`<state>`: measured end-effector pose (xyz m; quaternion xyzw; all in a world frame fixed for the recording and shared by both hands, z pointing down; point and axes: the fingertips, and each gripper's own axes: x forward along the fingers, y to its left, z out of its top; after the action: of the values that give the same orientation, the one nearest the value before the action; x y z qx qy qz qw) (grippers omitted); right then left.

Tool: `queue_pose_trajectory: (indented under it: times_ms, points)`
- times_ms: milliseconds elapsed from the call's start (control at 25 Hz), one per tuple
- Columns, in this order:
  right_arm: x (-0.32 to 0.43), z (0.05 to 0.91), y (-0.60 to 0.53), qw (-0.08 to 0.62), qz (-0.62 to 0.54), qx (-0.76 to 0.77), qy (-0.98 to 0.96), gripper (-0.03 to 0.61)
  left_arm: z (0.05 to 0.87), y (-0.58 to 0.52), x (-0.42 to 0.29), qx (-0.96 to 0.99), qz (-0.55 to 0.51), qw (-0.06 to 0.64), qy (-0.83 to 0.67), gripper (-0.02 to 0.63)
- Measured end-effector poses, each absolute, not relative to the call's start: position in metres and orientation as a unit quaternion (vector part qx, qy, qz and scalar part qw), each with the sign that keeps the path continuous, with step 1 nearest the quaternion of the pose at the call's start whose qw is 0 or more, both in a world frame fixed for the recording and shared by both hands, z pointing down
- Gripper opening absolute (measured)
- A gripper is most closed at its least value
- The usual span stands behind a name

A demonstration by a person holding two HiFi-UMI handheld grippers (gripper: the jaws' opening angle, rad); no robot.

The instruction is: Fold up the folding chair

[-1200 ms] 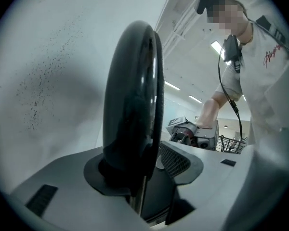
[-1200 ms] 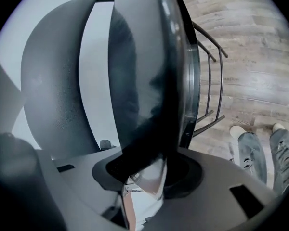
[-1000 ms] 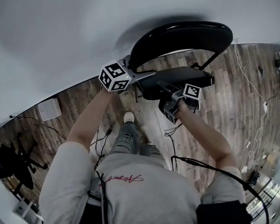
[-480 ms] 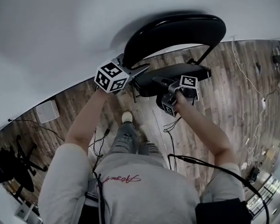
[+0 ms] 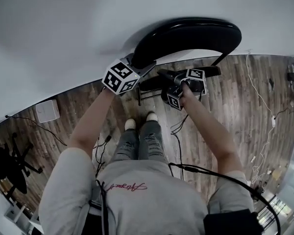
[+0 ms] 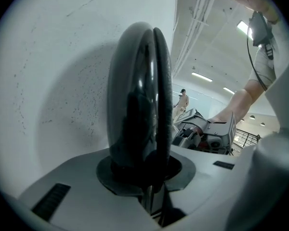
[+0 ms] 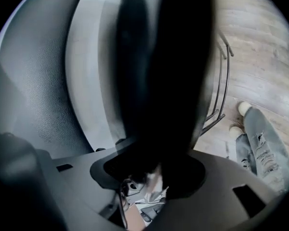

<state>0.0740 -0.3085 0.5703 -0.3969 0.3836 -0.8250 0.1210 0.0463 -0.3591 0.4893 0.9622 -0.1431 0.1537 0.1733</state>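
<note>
The black folding chair stands against a white wall; its curved backrest (image 5: 196, 33) is at the top of the head view and its seat (image 5: 149, 83) is tipped up steeply toward it. My left gripper (image 5: 146, 66) is on the backrest's left end. Its jaws are closing, with the glossy backrest edge (image 6: 137, 90) clamped between them. My right gripper (image 5: 165, 75) straddles the seat's front edge. Its jaws are opening while the dark seat (image 7: 173, 71) still fills the gap. The chair's metal leg frame (image 7: 221, 90) shows behind the seat.
The person's feet (image 5: 139, 121) stand just before the chair on the wood floor. Cables (image 5: 179, 126) trail on the floor near them and to the right. A white box (image 5: 47, 110) and an office chair's base (image 5: 10, 160) lie at the left.
The seat has swung up from nearly flat to steeply tipped, carried by my right gripper. My left gripper has closed on the backrest's left end. The person has stepped closer.
</note>
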Motion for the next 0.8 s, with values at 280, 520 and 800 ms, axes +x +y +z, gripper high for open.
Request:
queue_pose_trajectory:
  times_ms: [280,520,800]
  points:
    - [0.073,0.584,-0.333,0.126,-0.837,-0.38,0.372,0.193,0.506,-0.381,0.044,0.957,0.175,0.179,-0.144,0.075]
    - [0.07,0.581,-0.329,0.13,-0.839,-0.378,0.369,0.192,0.512,-0.384,0.031,0.951,0.18,0.185,-0.171,0.147]
    - [0.069,0.583,-0.331,0.098,-0.857,-0.393,0.318,0.181,0.501,-0.383,0.012,0.947,0.146,0.199,-0.204,0.252]
